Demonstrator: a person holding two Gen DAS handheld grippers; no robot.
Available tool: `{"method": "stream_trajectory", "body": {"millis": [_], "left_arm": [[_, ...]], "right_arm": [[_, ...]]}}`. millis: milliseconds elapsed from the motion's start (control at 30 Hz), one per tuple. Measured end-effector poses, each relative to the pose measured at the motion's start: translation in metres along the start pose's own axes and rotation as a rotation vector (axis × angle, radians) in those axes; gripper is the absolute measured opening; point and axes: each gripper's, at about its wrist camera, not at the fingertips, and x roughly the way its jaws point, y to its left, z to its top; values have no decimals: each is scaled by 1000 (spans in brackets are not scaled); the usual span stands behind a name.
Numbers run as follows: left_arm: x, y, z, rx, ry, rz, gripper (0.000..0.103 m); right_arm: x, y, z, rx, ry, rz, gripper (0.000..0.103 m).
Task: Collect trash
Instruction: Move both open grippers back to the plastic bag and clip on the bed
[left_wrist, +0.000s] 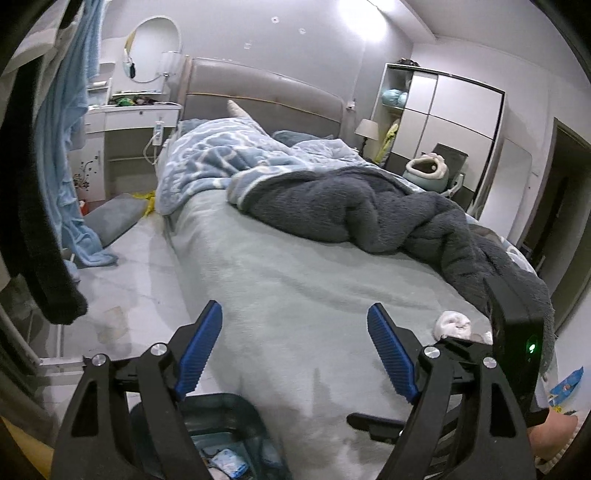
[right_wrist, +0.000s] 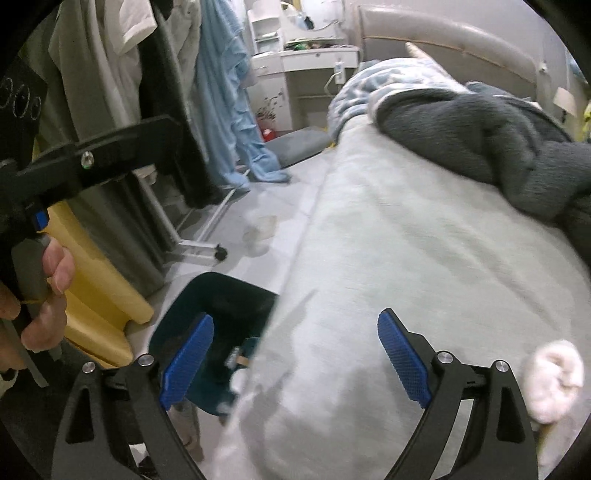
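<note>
Right wrist view shows crumpled tissue (right_wrist: 552, 380) on bed (right_wrist: 406, 240) just right of spread, empty right gripper (right_wrist: 297, 360); left gripper (left_wrist: 295, 347), also spread, sits farther.

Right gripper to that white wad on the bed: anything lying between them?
Nothing: in the right wrist view only bare bedsheet separates the open right gripper from the white wad, lying just beyond its right finger.

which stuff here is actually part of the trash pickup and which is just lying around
Part of the job:
- crumpled white tissue on the bed sheet
- dark bin on the floor beside the bed, some scraps already inside
- left gripper and right gripper, both open and empty

Just lying about:
- grey blanket
- blue patterned quilt
- hanging clothes
- wardrobe
</note>
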Motion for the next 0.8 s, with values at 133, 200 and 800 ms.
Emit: {"method": "stream_trajectory", "body": {"millis": [133, 200, 800], "left_arm": [[11, -20, -2, 15, 15, -25, 83], [16, -31, -3, 16, 18, -39, 83], [63, -113, -26, 87, 112, -127, 83]], "right_arm": [[-17, -18, -13, -11, -13, -54, 92], [-25, -24, -18, -11, -24, -72, 92], [-93, -106, -63, 98, -94, -217, 93]]}}
